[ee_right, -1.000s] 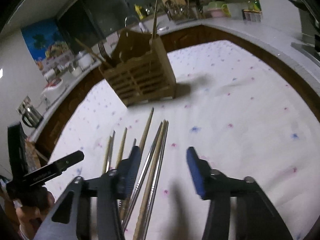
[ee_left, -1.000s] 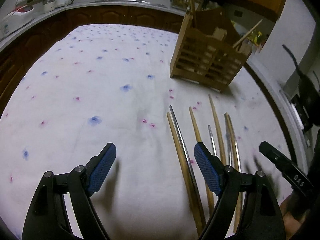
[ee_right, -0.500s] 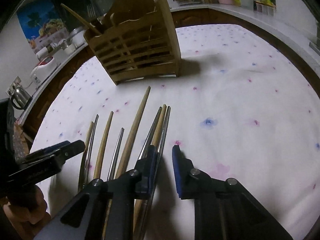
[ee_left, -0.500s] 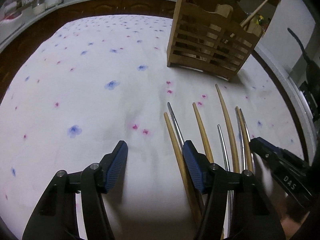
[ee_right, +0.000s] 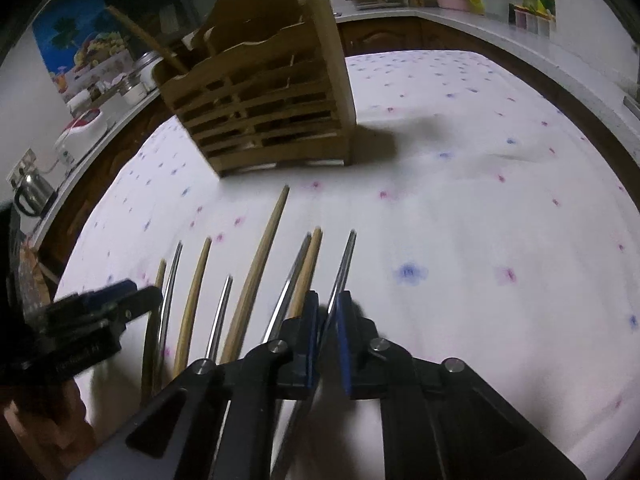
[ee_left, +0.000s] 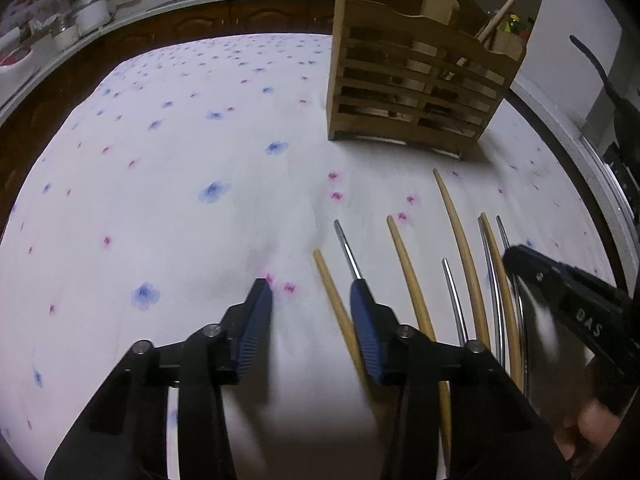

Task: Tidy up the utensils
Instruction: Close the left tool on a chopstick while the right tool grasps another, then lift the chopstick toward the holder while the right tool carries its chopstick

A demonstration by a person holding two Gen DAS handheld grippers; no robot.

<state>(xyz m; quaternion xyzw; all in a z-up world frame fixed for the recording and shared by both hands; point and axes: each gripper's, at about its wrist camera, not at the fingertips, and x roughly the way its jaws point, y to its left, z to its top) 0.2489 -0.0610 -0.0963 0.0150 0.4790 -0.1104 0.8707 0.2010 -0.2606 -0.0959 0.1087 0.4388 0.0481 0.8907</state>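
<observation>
Several chopsticks, wood and metal, lie side by side on my white tablecloth dotted with blue and pink flowers, short of the slatted wooden holder. My left gripper is narrowing beside the leftmost wooden chopstick, nothing gripped. My right gripper is closing on the rightmost metal chopstick. Dark cabinets and a cluttered pale counter ring the table.

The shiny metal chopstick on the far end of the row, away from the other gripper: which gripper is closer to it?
Right. The right gripper is closing around that metal chopstick. The left gripper is at the row's other end, closing around a wooden chopstick.
</observation>
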